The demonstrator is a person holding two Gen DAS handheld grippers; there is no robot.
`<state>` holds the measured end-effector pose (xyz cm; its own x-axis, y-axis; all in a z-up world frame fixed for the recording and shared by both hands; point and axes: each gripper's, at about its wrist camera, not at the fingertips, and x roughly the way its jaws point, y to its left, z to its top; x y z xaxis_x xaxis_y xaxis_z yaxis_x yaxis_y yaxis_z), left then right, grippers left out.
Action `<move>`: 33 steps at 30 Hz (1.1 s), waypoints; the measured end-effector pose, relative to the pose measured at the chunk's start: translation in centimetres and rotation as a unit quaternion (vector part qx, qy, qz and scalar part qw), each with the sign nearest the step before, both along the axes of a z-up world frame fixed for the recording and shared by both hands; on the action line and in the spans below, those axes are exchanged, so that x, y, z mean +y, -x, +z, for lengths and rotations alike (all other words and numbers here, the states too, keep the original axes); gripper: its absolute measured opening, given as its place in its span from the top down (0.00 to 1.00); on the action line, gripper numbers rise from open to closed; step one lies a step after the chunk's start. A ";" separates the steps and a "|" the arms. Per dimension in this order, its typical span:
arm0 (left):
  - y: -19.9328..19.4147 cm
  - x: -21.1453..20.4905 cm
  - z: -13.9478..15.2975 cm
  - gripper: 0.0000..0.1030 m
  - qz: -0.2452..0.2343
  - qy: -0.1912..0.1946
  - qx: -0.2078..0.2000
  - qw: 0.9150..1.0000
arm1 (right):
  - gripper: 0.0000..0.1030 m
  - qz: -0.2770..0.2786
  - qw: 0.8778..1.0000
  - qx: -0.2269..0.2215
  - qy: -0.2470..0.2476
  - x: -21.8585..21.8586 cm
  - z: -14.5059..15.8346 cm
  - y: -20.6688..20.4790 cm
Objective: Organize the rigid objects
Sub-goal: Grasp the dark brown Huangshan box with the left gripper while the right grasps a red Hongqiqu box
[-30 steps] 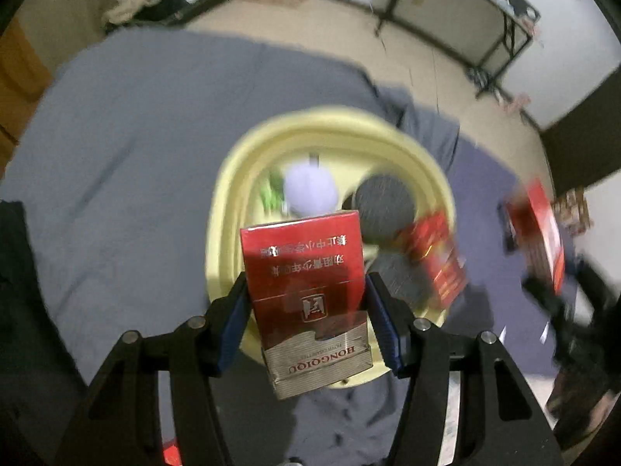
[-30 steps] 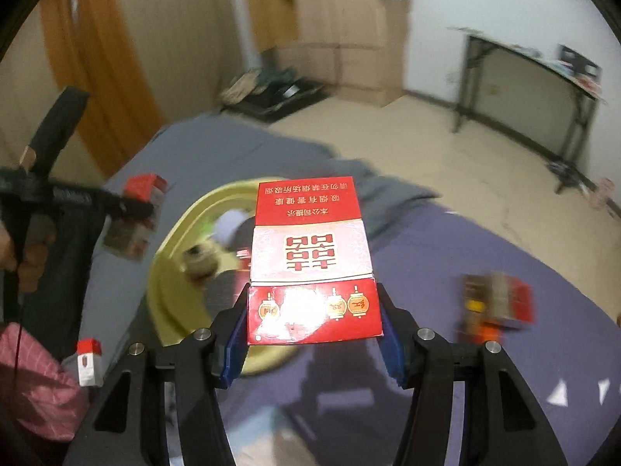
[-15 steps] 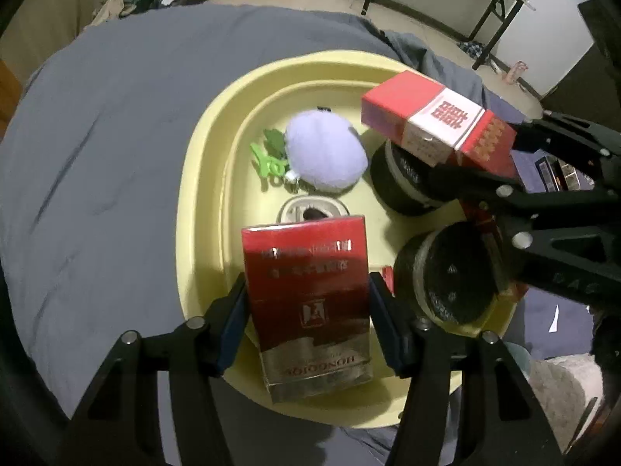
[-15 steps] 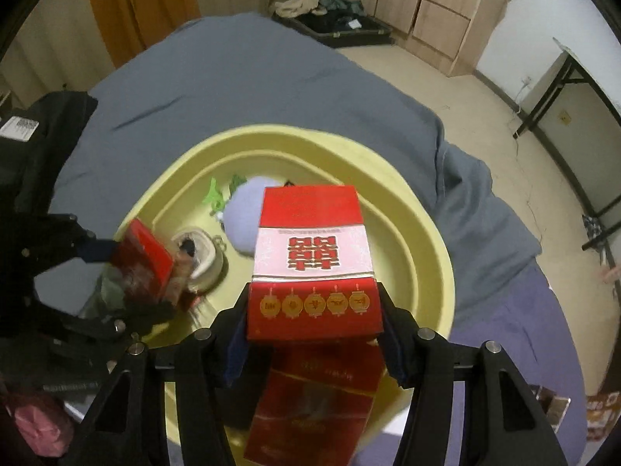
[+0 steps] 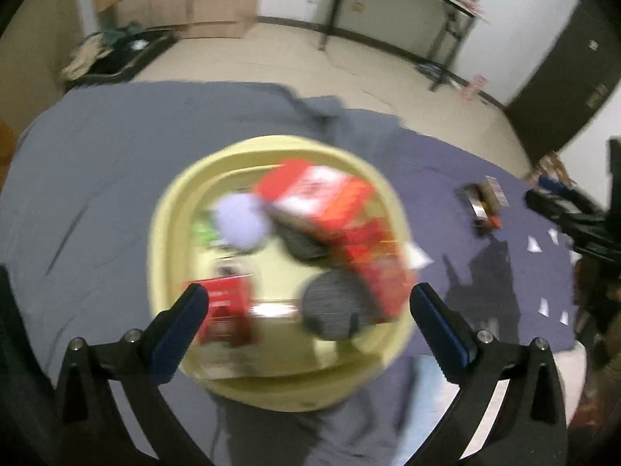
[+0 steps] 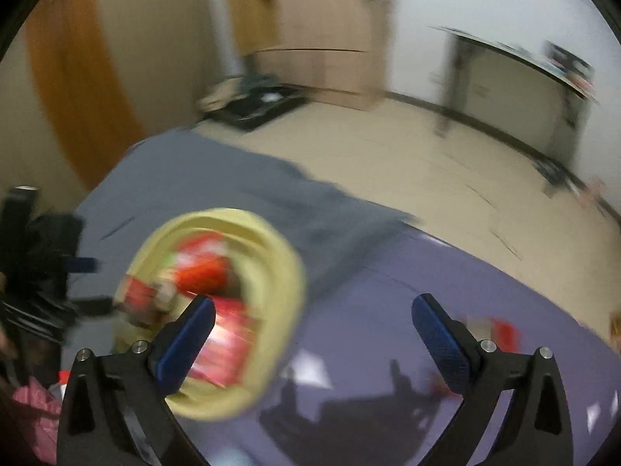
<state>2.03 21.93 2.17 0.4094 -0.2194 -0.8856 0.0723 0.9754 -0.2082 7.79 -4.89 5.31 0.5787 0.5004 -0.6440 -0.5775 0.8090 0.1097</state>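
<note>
Both my left gripper (image 5: 308, 303) and right gripper (image 6: 313, 312) have just sprung wide, empty (boxes released into the yellow basin (image 5: 167, 209)). I should lift clear without nudging it.

Red boxes (image 5: 330, 202) — blurred (several, overlapping) — lie in the yellow basin (image 5: 167, 209).
</note>
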 end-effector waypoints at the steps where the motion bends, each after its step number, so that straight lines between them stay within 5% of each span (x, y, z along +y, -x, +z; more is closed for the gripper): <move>1: -0.4 -1.5 0.4 0.00 -0.006 0.009 0.004 1.000 | 0.00 -0.028 0.999 0.015 -0.001 -2.9 -0.8 -0.5; 5: -1.3 -7.0 1.5 0.00 -0.044 0.028 0.011 0.999 | 0.00 -0.114 0.990 0.082 -0.026 -11.6 -5.0 -1.9; 8: -2.3 -10.3 1.3 0.00 -0.055 0.005 0.023 0.998 | 0.00 -0.116 0.986 0.103 -0.062 -14.5 -6.9 -2.9; 15: -3.8 -13.6 -1.9 0.00 -0.049 0.010 0.052 0.997 | 0.00 -0.084 0.986 0.114 -0.082 -12.3 -9.4 -8.0; 22: -4.7 -17.2 -4.7 0.00 -0.071 -0.022 0.070 0.995 | 0.06 -0.059 0.989 0.126 -0.043 -10.5 -12.4 -12.5; 23: -5.0 -18.2 -5.1 0.00 -0.078 -0.025 0.075 0.994 | 0.12 -0.054 0.989 0.125 -0.050 -10.8 -12.4 -12.5; 28: -7.4 -23.6 -7.5 0.00 -0.085 -0.004 0.101 0.991 | 0.13 -0.073 0.987 0.083 -0.114 -16.0 -11.9 -11.9; 33: -11.3 -27.5 -10.2 0.00 -0.024 -0.026 0.110 0.993 | 0.13 -0.147 0.989 0.019 -0.029 -22.5 -12.3 -9.8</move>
<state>13.31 -5.55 -8.03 0.1949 -0.1858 -0.9631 0.0763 0.9818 -0.1740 17.59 -27.42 -7.02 0.6800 0.3516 -0.6434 -0.3130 0.9327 0.1789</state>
